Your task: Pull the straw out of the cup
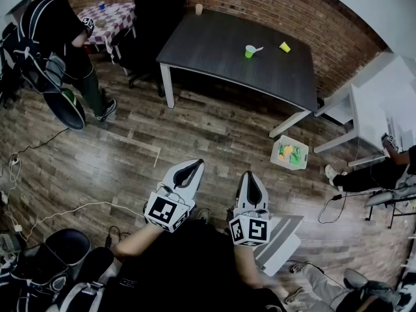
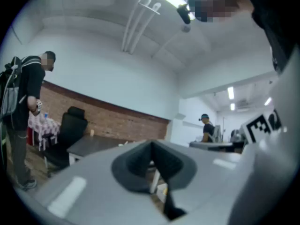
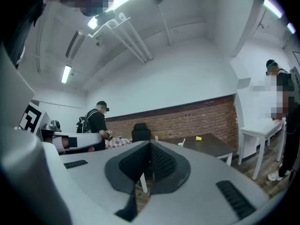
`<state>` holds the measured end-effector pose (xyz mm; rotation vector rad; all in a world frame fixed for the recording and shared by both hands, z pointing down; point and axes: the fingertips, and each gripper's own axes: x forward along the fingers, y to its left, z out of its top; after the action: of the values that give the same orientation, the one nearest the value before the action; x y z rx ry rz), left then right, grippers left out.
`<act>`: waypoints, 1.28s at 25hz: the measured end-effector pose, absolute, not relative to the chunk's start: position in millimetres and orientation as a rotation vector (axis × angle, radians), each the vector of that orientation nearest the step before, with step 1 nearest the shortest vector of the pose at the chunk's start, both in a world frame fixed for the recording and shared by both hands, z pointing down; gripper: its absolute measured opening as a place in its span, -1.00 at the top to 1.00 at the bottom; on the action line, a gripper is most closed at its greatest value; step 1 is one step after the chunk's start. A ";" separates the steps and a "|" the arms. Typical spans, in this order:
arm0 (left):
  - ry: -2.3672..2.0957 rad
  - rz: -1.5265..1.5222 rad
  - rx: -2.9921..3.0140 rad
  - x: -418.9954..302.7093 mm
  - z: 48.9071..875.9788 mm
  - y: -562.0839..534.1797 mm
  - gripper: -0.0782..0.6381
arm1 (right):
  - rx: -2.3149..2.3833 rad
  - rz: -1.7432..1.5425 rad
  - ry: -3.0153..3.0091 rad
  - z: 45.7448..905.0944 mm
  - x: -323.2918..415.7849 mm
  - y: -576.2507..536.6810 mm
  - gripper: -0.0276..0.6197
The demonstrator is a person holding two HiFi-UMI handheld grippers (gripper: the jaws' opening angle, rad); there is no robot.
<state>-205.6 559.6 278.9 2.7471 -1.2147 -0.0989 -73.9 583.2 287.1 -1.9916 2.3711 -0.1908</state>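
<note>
A green cup with a white straw stands upright on the dark table at the far side of the room. In the right gripper view the cup is small and distant, just right of the jaws. My left gripper and right gripper hover side by side over the wooden floor, well short of the table. Both point level toward it. Each gripper's jaws meet with nothing between them, the left gripper and the right gripper alike.
A yellow cup lies right of the green one, and a pale cup stands at the table's far edge. A black chair and a person with a backpack are on the left. A white box sits on the floor; cables trail left.
</note>
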 end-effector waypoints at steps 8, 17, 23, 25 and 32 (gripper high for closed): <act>-1.212 -0.096 2.746 -195.3 280.7 564.0 0.77 | -1.980 -0.180 2.381 286.4 -68.1 587.4 0.91; -1.216 -0.083 2.744 -163.8 283.1 564.9 0.77 | -1.959 -0.213 2.362 287.9 -36.5 587.9 0.91; -1.258 -0.052 2.716 -143.6 291.5 568.8 0.77 | -1.920 -0.255 2.386 293.4 -18.6 592.0 0.91; -1.273 -0.044 2.708 -138.2 293.1 566.2 0.77 | -1.896 -0.242 2.404 294.7 -17.2 588.8 0.91; -1.287 -0.017 2.704 -125.1 296.6 545.0 0.77 | -1.875 -0.258 2.424 303.3 -5.8 563.5 0.91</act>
<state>-125.1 545.0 296.6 2.7039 -1.2867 -0.0173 -5.8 563.5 303.3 -1.8754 2.4241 -0.2577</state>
